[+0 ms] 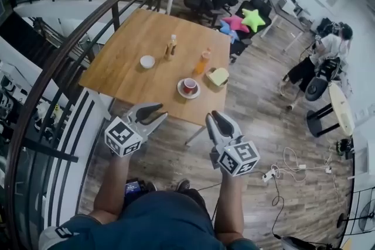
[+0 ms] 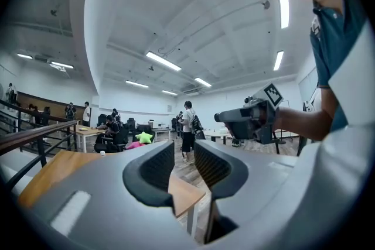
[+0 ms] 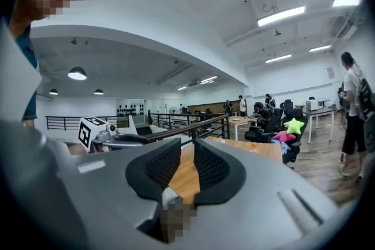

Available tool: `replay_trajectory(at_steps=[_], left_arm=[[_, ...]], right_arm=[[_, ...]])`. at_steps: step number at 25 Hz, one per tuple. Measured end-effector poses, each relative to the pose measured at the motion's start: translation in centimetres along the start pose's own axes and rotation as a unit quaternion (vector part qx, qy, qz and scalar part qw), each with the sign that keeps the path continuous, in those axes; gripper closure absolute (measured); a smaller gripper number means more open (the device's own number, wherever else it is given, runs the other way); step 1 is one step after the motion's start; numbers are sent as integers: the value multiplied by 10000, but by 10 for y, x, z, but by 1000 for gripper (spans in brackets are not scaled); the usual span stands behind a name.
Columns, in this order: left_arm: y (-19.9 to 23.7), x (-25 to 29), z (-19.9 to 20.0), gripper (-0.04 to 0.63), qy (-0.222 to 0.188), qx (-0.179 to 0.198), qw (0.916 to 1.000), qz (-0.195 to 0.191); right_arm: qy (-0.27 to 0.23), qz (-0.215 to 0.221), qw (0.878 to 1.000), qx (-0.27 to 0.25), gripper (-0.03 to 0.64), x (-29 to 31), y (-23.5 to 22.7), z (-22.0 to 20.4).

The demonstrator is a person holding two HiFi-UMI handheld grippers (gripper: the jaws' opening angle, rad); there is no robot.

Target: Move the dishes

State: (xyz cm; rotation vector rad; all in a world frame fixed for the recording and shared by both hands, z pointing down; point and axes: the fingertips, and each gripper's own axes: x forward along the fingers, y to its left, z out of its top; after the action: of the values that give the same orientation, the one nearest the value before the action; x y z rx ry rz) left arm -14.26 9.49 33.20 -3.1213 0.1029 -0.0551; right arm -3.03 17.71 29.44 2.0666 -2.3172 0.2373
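Observation:
On the wooden table (image 1: 129, 82) stand a white bowl (image 1: 147, 61), a red cup on a white saucer (image 1: 188, 88), a pale yellow dish (image 1: 217, 76), a brown bottle (image 1: 170, 47) and an orange bottle (image 1: 203, 61). My left gripper (image 1: 153, 114) hangs just short of the table's near edge, jaws open and empty. The right gripper (image 1: 218, 120) is beside it at the same distance, with a narrow empty gap between its jaws. The left gripper view shows my left gripper (image 2: 184, 152) over the table corner (image 2: 181, 196). In its own view, my right gripper (image 3: 187, 152) points along the tabletop (image 3: 258, 149).
A curved black railing (image 1: 70, 44) runs along the table's left side. Wood floor lies between me and the table. Office chairs and star cushions (image 1: 252, 19) sit beyond the table. A person (image 1: 319, 61) stands at the right, and cables with a power strip (image 1: 275, 173) lie on the floor.

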Motion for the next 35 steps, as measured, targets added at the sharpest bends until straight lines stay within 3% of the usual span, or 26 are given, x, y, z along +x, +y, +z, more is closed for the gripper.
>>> replay_trajectory(at_steps=[12,35], left_arm=[[34,8,-6,489,151,2,9985,518],[63,139,-4,482,499,23,9872,1512]], right_arm=[[-89,356,9993,88,562,43,-37,6],[-35,1305,9911,265,562,102,-198,16]])
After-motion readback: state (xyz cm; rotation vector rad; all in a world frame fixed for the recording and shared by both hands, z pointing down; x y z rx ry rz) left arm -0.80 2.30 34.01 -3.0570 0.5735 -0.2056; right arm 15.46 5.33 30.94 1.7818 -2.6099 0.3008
